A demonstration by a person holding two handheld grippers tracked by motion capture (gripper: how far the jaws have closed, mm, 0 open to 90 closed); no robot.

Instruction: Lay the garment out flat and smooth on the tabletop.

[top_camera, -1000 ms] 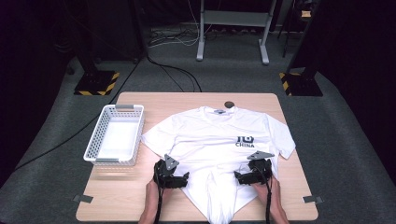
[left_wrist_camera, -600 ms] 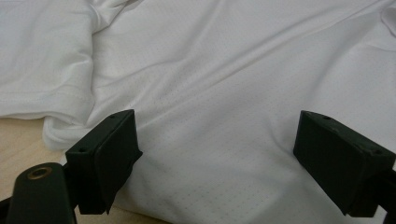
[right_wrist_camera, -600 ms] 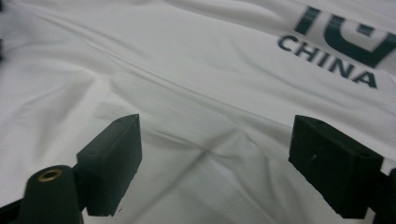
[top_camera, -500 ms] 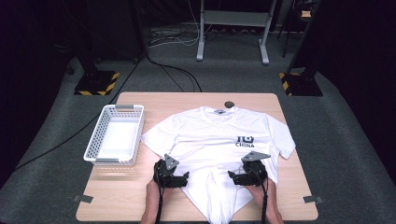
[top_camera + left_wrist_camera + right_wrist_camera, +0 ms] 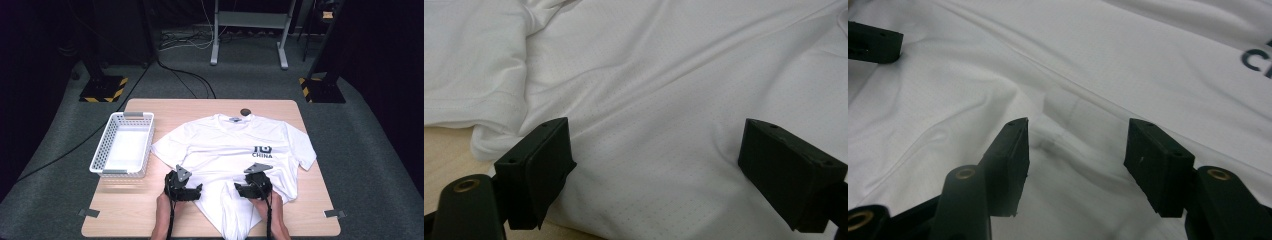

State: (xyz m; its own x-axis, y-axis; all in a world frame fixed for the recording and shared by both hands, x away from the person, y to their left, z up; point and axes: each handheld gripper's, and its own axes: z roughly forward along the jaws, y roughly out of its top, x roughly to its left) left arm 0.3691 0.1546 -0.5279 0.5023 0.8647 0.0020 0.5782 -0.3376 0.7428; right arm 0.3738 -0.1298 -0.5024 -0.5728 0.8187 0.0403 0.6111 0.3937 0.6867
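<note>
A white T-shirt (image 5: 235,150) with dark "CHINA" lettering lies spread on the wooden table (image 5: 200,107), its bottom hem bunched and hanging over the near edge. My left gripper (image 5: 198,190) rests at the shirt's lower left edge, jaws wide open over the fabric (image 5: 664,125). My right gripper (image 5: 238,189) sits on the lower middle of the shirt, jaws open above a raised fold of cloth (image 5: 1058,120). One jaw of the left gripper shows at the upper left of the right gripper view. Nothing is pinched in either gripper.
A white plastic basket (image 5: 123,145) stands empty at the table's left. A small dark round object (image 5: 245,112) lies near the far edge above the collar. Bare wood lies right of the shirt. Equipment stands and cables are on the floor beyond.
My right gripper has slid left along the shirt's lower part, toward the left gripper. The left gripper has stayed in place.
</note>
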